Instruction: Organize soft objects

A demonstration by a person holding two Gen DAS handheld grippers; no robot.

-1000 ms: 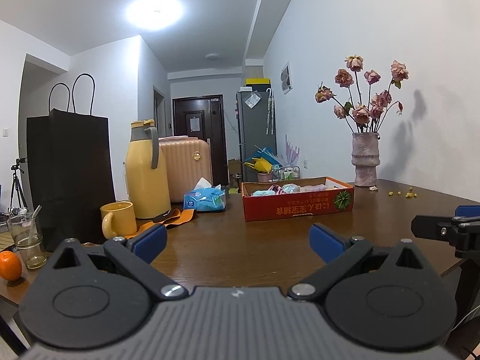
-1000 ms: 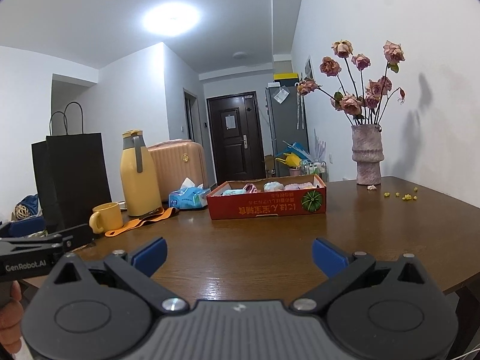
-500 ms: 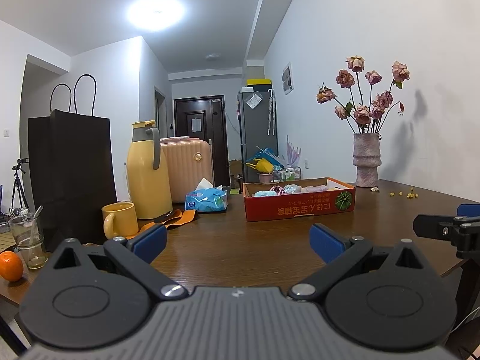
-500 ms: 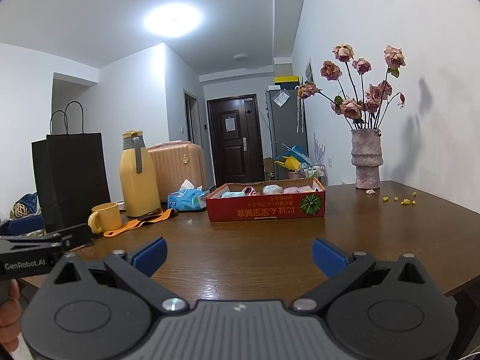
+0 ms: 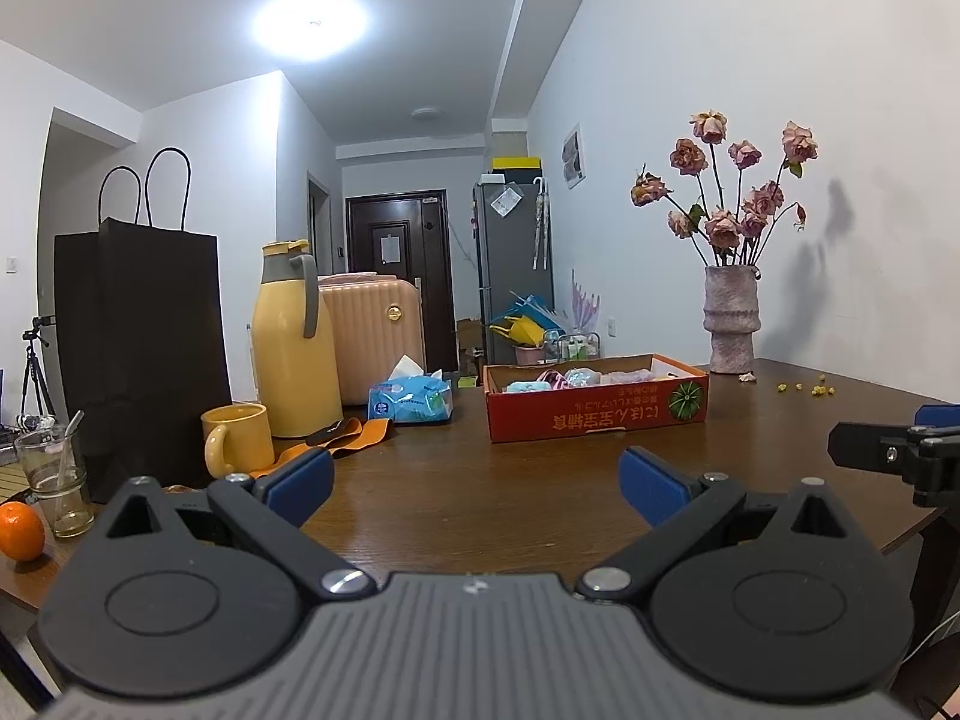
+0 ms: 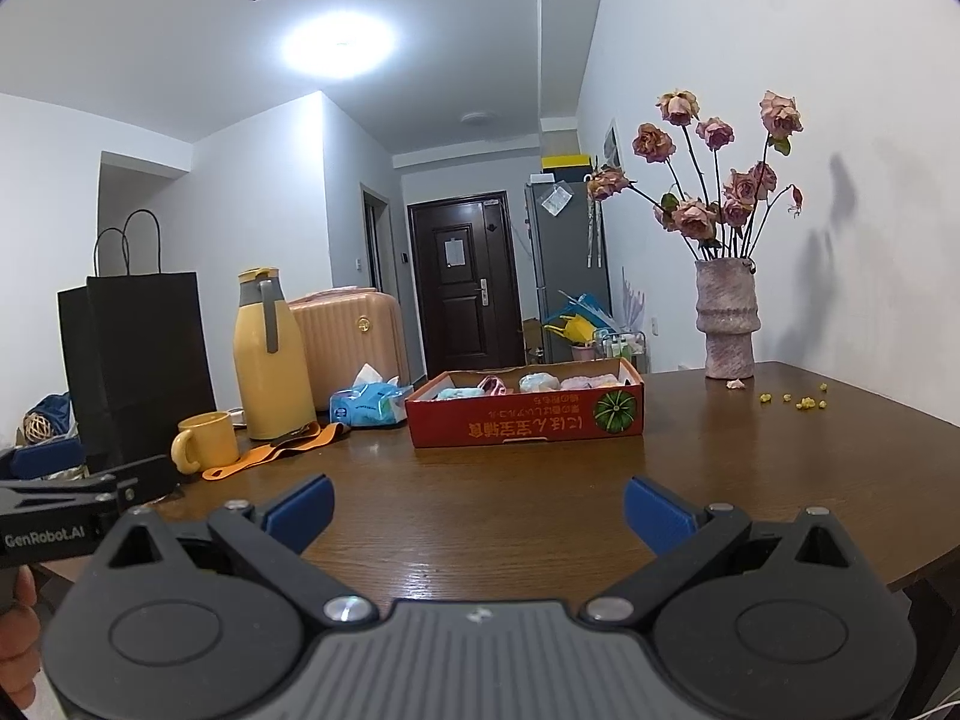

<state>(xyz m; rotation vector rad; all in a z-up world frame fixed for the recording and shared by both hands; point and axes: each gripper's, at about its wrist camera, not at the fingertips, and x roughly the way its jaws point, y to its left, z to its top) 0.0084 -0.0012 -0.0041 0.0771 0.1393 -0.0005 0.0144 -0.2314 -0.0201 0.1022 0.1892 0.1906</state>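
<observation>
Blue-padded fingers point(image 5: 297, 489) of the left gripper point(image 5: 474, 483) and the right gripper point(image 6: 477, 507) stand spread wide and empty above the near edge of a dark wooden table point(image 6: 540, 498), both aimed down a white-walled room toward a dark door point(image 6: 465, 288) and a grey refrigerator point(image 5: 513, 267). Soft objects point(image 6: 540, 383), pastel bundles in blue, pink and white, lie inside a shallow red cardboard box point(image 6: 525, 420) at mid-table, well apart from both grippers; the box carries a pumpkin picture and a line of characters printed upside down, too small to read. Left of it sit a blue tissue pack point(image 5: 410, 399), a yellow thermos point(image 5: 294, 342), a yellow mug point(image 5: 237, 438), an orange strap point(image 6: 270, 453), a black paper bag point(image 5: 138, 348), a drinking glass point(image 5: 51, 480) and an orange point(image 5: 21, 528); a pink suitcase point(image 5: 375, 336) stands behind. A rough vase of dried roses point(image 6: 726, 318) stands by the right wall, with small yellow bits point(image 6: 795, 401) scattered near it. "GenRobot.AI" reads on the left gripper's side in the right wrist view. Compared with a second ago, both views sit slightly higher and nothing on the table has moved.
</observation>
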